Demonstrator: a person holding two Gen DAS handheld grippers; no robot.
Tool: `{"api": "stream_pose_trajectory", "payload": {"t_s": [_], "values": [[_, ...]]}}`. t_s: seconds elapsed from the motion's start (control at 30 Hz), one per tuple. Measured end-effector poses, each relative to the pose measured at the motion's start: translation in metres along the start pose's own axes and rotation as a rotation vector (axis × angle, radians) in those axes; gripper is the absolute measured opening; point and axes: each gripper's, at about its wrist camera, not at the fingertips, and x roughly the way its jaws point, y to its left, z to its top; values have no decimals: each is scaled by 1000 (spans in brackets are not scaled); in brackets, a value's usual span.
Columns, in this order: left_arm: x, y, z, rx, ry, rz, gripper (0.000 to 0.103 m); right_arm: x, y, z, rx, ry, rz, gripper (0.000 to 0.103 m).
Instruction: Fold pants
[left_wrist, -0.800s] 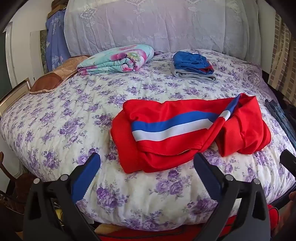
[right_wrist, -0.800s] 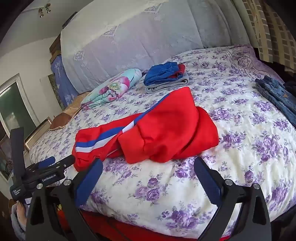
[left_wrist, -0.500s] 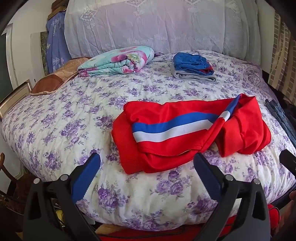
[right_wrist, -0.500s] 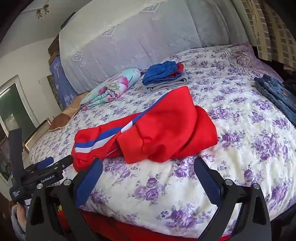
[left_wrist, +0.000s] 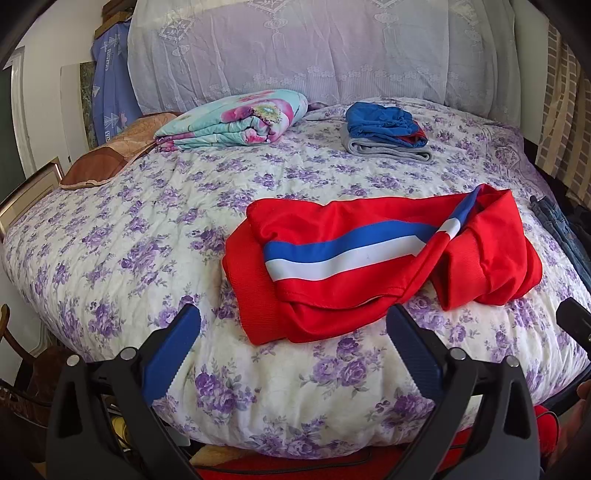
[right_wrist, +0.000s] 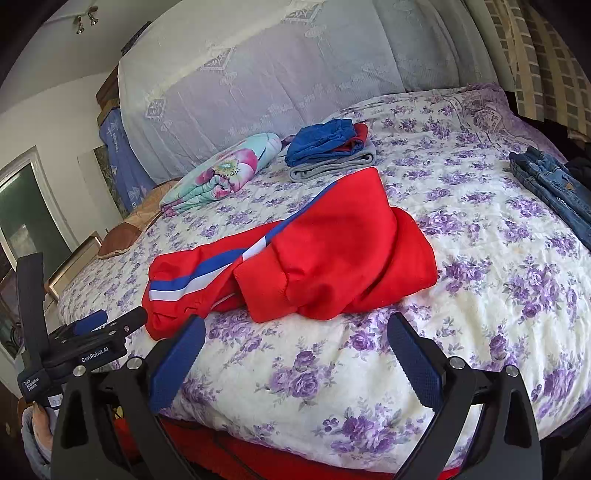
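Nothing is shifting since the earlier frames: the left hand-held gripper (left_wrist: 293, 332) and right hand-held gripper (right_wrist: 295, 338) are still hovering wide open and empty at the bed's (left_wrist: 122, 236) near edge. Just beyond them, red pants (left_wrist: 362, 266) are lying crumpled mid-bed, with folded clothes (left_wrist: 384, 131) stacked farther back.
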Motion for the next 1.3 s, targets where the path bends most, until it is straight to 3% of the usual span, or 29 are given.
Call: {"api": "stream_pose_trajectory", "payload": {"t_s": [1.3], "values": [[4,-1,-5,1,9,0,99,2,4,-1,1,6,-3,99]]}}
